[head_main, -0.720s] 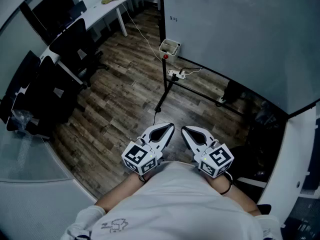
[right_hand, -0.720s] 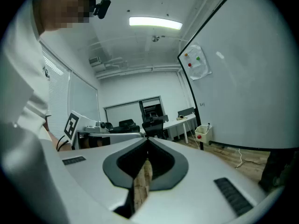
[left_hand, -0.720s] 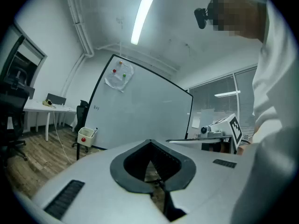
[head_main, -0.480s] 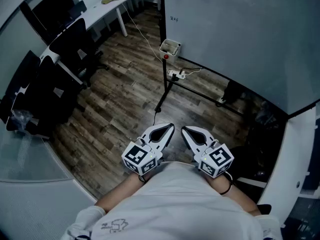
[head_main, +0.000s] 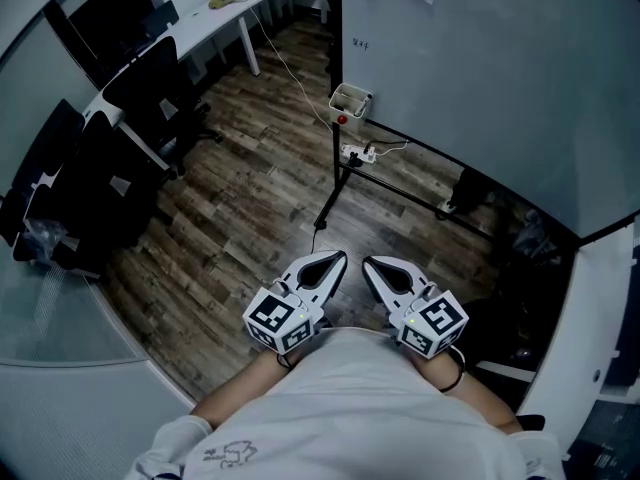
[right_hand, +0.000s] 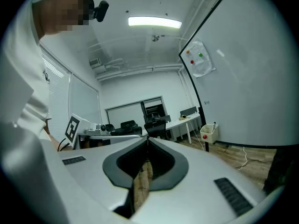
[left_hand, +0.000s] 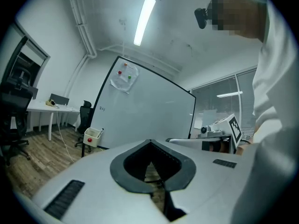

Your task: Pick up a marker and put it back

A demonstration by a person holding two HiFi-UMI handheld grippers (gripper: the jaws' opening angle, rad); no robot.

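Wood floor [head_main: 240, 178]: open planks lie between the person and the board, so step closer before reaching.
Left gripper [head_main: 338, 259]: jaws pressed together with nothing between them, held close to the body.
White basket [head_main: 350, 99]: hangs on the board's stand, well apart from both grippers. A thin stick, probably the marker [right_hand: 214, 124], stands in it.
Right gripper [head_main: 371, 262]: likewise closed and empty. Spread the jaws early, then come down along the marker's shaft, not across the basket rim.
Whiteboard [head_main: 480, 68]: keep the grippers off its face.
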